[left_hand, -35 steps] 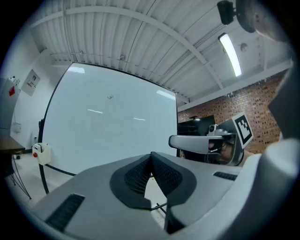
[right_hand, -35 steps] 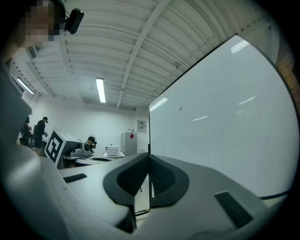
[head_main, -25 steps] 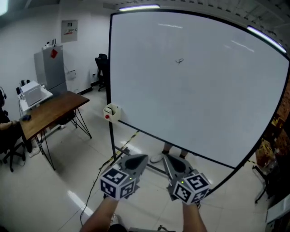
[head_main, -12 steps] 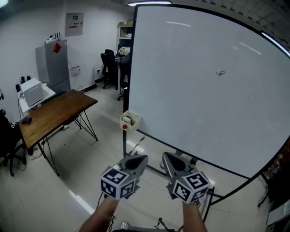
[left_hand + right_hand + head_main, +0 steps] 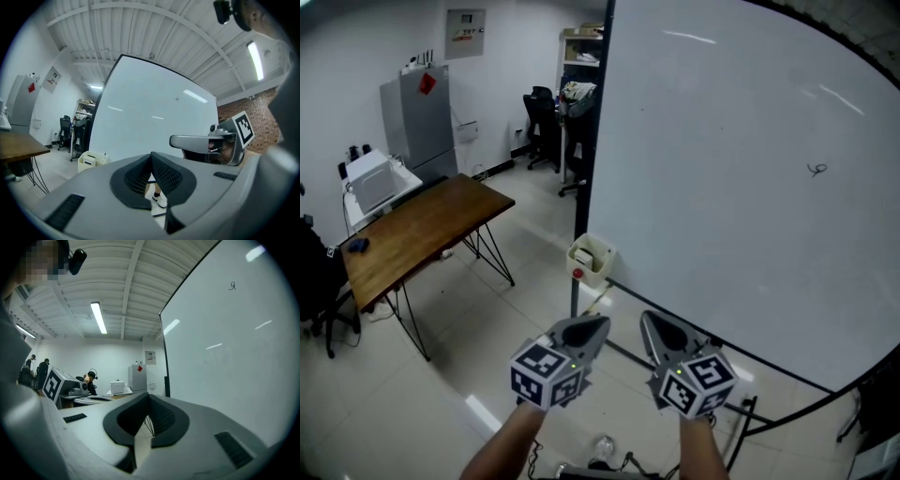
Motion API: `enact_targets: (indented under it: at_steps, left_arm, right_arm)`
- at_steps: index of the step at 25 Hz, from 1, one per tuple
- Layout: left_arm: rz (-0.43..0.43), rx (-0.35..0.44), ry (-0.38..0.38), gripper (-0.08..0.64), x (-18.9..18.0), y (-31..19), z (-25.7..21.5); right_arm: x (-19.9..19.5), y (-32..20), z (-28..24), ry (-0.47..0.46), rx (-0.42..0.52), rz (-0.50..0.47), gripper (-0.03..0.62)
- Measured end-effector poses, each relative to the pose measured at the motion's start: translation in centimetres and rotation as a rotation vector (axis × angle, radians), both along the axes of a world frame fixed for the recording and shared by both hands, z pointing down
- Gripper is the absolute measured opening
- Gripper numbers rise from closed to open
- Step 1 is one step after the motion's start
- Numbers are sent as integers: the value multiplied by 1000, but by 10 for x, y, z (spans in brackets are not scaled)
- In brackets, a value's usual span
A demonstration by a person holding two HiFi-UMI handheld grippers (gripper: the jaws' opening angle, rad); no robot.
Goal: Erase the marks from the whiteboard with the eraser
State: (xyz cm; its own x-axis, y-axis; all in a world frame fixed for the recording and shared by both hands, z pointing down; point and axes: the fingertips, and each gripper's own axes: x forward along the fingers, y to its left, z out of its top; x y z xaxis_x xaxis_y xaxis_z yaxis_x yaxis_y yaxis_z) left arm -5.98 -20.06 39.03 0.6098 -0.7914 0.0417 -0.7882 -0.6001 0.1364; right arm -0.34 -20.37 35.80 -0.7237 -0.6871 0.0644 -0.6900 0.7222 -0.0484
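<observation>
The big whiteboard [image 5: 741,178] fills the right of the head view and bears one small looped black mark [image 5: 817,170]. A cream holder [image 5: 590,260] with a red spot hangs at its lower left corner; what it holds is too small to tell. My left gripper [image 5: 598,324] and right gripper [image 5: 646,320] sit side by side low in the picture, both shut and empty, short of the board. In the left gripper view the left gripper [image 5: 151,154] faces the board [image 5: 140,126], mark [image 5: 176,99] and holder [image 5: 92,161]. The right gripper [image 5: 148,394] points along the board [image 5: 225,343], with the mark [image 5: 232,285] high up.
A wooden table [image 5: 422,230] with thin black legs stands at the left, a white machine [image 5: 373,183] behind it. A grey cabinet [image 5: 417,117] and office chairs [image 5: 542,127] line the far wall. The board's black foot [image 5: 741,427] runs beside my right gripper. People [image 5: 42,369] stand far off.
The board and its mark have slid right in the head view and the holder has come nearer. Both grippers stayed shut and side by side.
</observation>
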Motion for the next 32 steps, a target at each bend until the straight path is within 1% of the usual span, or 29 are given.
enact_targets:
  at_steps: [5, 8, 14, 16, 20, 26, 28, 29, 30, 31, 32]
  left_arm:
    - [-54, -26, -26, -8, -6, -43, 13]
    - [-86, -15, -39, -8, -8, -64, 7]
    - [-150, -46, -72, -8, -23, -100, 17]
    - [-166, -54, -81, -8, -31, -113, 22]
    - [-208, -50, -164, -8, -52, -138, 41]
    - [-213, -71, -149, -8, -77, -171, 58]
    - [-207, -81, -152, 78, -82, -185, 66]
    - [-209, -89, -160, 129, -84, -194, 72]
    - [-214, -99, -171, 197, -87, -202, 79]
    - [-221, -111, -182, 241, -90, -210, 86]
    - [-225, -121, -192, 268, -92, -217, 93]
  right_arm:
    - [-4, -47, 10, -31, -14, -34, -9]
    - [-2, -72, 9, -65, -21, -46, -9]
    - [-10, -98, 11, -54, -26, -70, -9]
    - [-14, -105, 14, -39, -27, -59, -9]
    - [-25, -117, 19, -15, -35, -15, -9]
    - [-45, -129, 29, 30, -59, 29, -9]
    - [-49, -133, 32, 38, -63, 44, -9]
    - [-49, -135, 33, 42, -64, 54, -9]
    - [-49, -138, 34, 45, -67, 65, -9]
    - [-48, -140, 35, 48, -68, 75, -9]
    - [-47, -142, 37, 52, -69, 83, -9]
